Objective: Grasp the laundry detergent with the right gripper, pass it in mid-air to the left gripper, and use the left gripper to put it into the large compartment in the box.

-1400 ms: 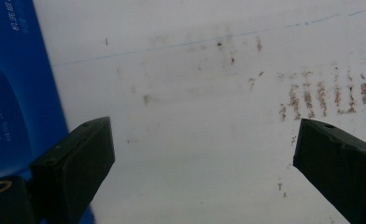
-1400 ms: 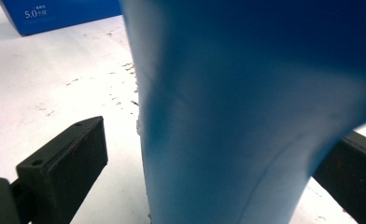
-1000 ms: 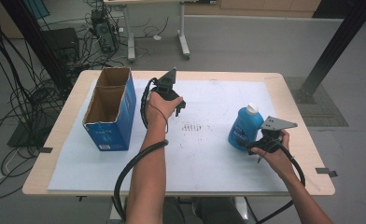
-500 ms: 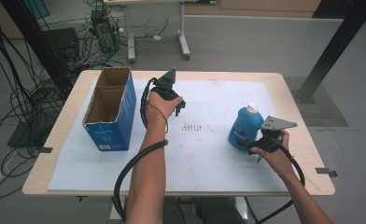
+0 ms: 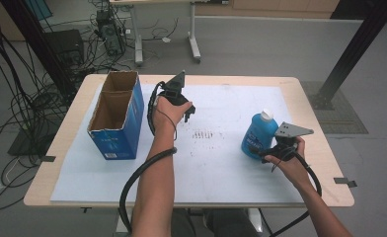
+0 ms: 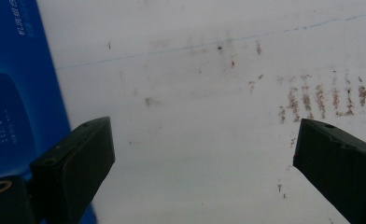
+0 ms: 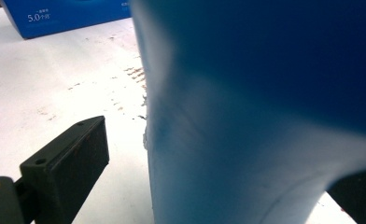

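Note:
A blue bottle [image 5: 258, 138] with a white cap stands upright on the white sheet at the table's right. My right gripper [image 5: 266, 154] is at its near side, open. In the right gripper view the bottle [image 7: 265, 116] stands between the jaws, with a gap between it and the left jaw. My left gripper [image 5: 188, 112] hovers open over the sheet near the table's middle, to the right of an open blue cardboard box [image 5: 116, 114]. The left gripper view shows the jaws wide apart around bare sheet, with the box wall [image 6: 13, 93] at the left.
A white sheet [image 5: 221, 168] with a patch of brown smudges [image 5: 204, 134] covers most of the wooden table [image 5: 43, 192]. The box [image 7: 64, 14] also shows far off in the right gripper view. Cables and desk legs lie on the floor beyond the table.

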Tool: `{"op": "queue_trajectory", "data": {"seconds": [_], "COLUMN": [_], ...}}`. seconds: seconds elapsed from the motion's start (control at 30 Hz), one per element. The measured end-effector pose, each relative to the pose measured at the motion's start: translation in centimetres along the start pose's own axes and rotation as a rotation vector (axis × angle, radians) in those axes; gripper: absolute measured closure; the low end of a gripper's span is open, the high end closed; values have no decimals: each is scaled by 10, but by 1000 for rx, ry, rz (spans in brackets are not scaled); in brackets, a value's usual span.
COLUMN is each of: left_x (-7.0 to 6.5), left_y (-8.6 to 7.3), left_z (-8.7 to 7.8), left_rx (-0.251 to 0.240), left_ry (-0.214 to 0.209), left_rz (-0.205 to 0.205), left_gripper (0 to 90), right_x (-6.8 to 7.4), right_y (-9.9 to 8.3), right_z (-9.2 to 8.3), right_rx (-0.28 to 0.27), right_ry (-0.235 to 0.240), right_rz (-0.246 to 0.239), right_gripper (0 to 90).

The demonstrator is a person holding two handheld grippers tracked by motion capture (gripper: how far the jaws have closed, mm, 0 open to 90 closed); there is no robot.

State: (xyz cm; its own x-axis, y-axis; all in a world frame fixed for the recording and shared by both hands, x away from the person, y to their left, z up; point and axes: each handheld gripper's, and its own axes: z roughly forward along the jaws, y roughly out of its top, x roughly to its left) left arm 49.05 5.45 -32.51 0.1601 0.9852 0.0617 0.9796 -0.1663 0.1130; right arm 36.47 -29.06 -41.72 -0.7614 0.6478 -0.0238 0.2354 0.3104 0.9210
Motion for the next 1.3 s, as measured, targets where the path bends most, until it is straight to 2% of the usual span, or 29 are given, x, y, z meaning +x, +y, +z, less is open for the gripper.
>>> {"op": "queue_trajectory", "data": {"seconds": [0.63, 1.3], "left_x": [0, 1], "left_y": [1, 0], "left_z": [1, 1], "left_rx": [2, 3], "left_ry": [1, 2], "left_rz": [-1, -1], "left_gripper": [58, 58], "right_x": [0, 1], "right_y": [0, 0], "right_z": [1, 2], "right_rx": [-1, -1], "right_ry": [-1, -9], "right_rz": [-3, -8], "right_gripper": [30, 77]}}
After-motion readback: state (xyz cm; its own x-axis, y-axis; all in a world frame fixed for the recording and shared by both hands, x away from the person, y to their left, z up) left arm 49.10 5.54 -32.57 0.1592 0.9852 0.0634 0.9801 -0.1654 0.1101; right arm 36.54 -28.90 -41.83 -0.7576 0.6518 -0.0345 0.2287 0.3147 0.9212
